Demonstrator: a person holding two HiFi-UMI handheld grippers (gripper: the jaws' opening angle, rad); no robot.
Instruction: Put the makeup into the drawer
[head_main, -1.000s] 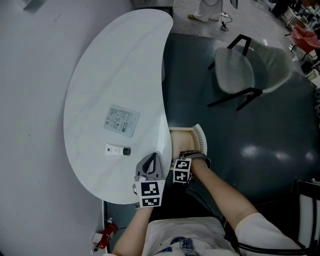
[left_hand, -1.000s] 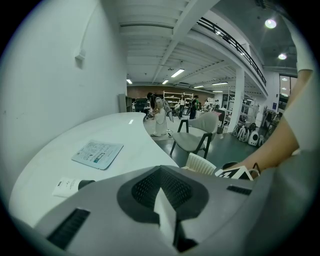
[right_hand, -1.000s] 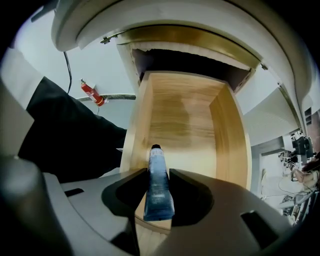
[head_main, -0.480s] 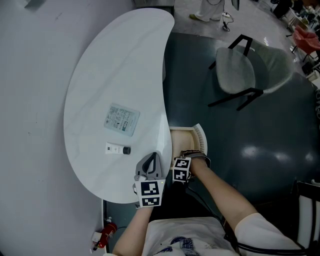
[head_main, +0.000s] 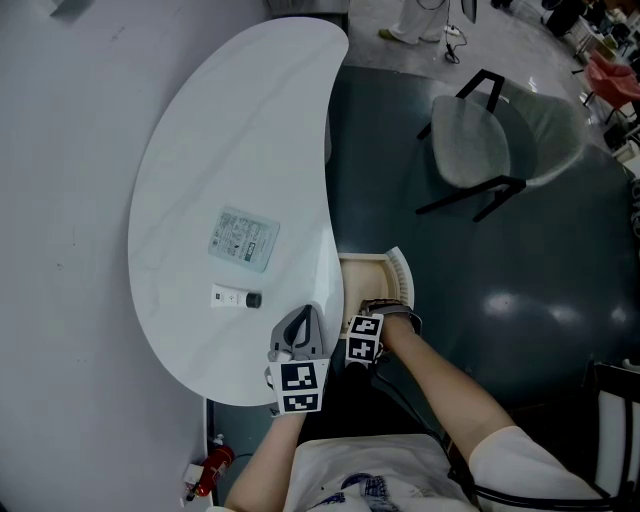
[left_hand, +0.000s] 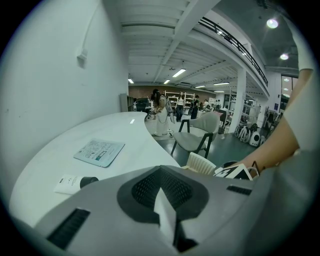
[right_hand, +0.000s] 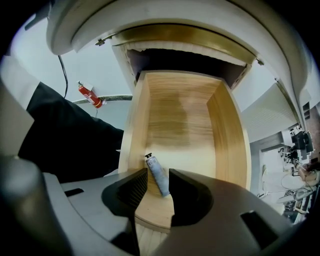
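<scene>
An open wooden drawer (head_main: 372, 272) sticks out from under the white curved table (head_main: 230, 130). My right gripper (right_hand: 158, 182) points straight down over the drawer (right_hand: 175, 115), jaws apart and open. Below them a blue-grey tube (right_hand: 156, 175) with a black cap lies loose on the drawer floor by its left wall. My left gripper (head_main: 300, 322) rests over the table's near edge, its jaws (left_hand: 167, 220) together with nothing in them. On the table lie a white tube with a black cap (head_main: 236, 299) (left_hand: 74, 183) and a pale flat sachet (head_main: 243, 240) (left_hand: 100, 151).
A grey chair (head_main: 490, 140) (left_hand: 197, 140) stands on the dark floor to the right of the table. A wall runs along the table's left side. A red extinguisher (head_main: 210, 470) (right_hand: 90, 95) stands on the floor below the table's near end.
</scene>
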